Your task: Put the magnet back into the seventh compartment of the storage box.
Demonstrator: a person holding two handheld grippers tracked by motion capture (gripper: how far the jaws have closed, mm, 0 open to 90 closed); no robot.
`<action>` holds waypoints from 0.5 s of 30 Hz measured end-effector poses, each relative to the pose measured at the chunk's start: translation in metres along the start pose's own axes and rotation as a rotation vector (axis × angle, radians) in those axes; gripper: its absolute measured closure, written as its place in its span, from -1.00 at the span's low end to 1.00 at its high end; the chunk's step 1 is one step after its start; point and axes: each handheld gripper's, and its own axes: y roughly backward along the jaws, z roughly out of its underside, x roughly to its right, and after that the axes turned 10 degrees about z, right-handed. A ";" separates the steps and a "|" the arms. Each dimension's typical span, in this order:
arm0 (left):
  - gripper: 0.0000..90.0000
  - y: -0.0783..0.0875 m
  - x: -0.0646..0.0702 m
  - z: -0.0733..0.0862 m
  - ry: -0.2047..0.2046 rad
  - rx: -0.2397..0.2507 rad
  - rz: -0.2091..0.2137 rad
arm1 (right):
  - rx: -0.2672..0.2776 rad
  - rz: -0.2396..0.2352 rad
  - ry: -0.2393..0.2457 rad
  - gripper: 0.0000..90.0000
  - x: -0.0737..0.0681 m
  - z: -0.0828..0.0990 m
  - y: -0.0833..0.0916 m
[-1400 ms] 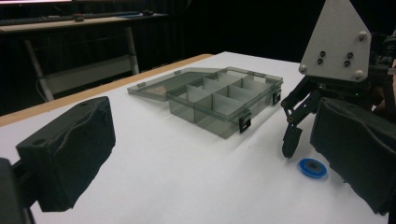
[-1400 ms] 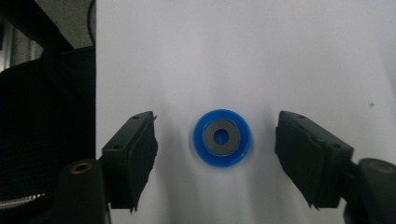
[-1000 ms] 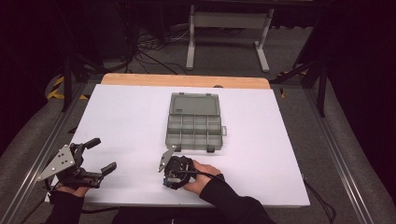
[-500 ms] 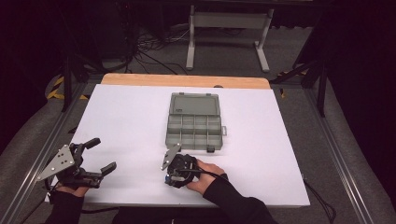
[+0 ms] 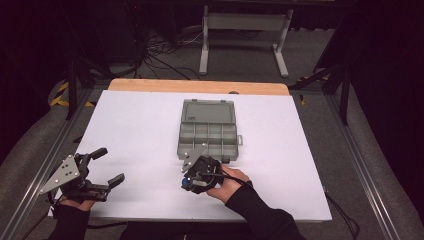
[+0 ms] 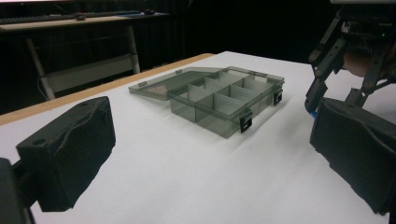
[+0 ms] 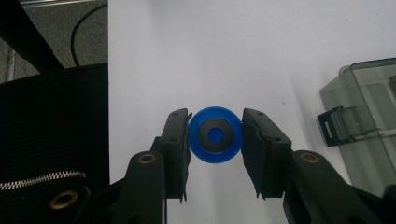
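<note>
Blue plastic, a small round piece with a dark ring in its face, the blue disc (image 7: 215, 135), is sitting between the two black jaws of the right hand-held gripper (image 7: 215, 140), and the pads are pressing on its left and right edges, so this hand-held gripper is clenched on it. In the high view the right hand-held gripper (image 5: 192, 184) is hanging just over the white table (image 5: 135, 130), near the front edge, and the grey compartment box (image 5: 208, 136) is lying directly beyond it, toward the far side of the table, very near, with its lid opened flat away from the person. In the right gripper view the front corner of the box with a black latch (image 7: 337, 125) is appearing to the right of the disc, apart from it. The box is running with its long axis away from the person, and its small cells are open upward, so I am judging that the disc must travel forward and a little to the right, then down into one cell. The left hand-held gripper (image 5: 102, 167) is resting near the left front corner of the table, its jaws standing wide apart with nothing between them, well apart from the box; the right hand is clearly the nearer one for the placing.
</note>
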 end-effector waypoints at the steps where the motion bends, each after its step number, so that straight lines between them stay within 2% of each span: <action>1: -0.98 0.000 0.000 0.000 -0.001 0.002 0.000 | 0.005 -0.001 -0.003 0.39 0.001 0.000 0.002; 7: -0.98 0.000 0.000 0.000 -0.002 0.001 -0.001 | 0.022 0.012 -0.013 0.39 0.007 -0.001 0.016; 15: -0.98 -0.001 -0.001 0.000 -0.003 -0.002 0.001 | 0.039 0.047 -0.059 0.39 0.022 0.001 0.034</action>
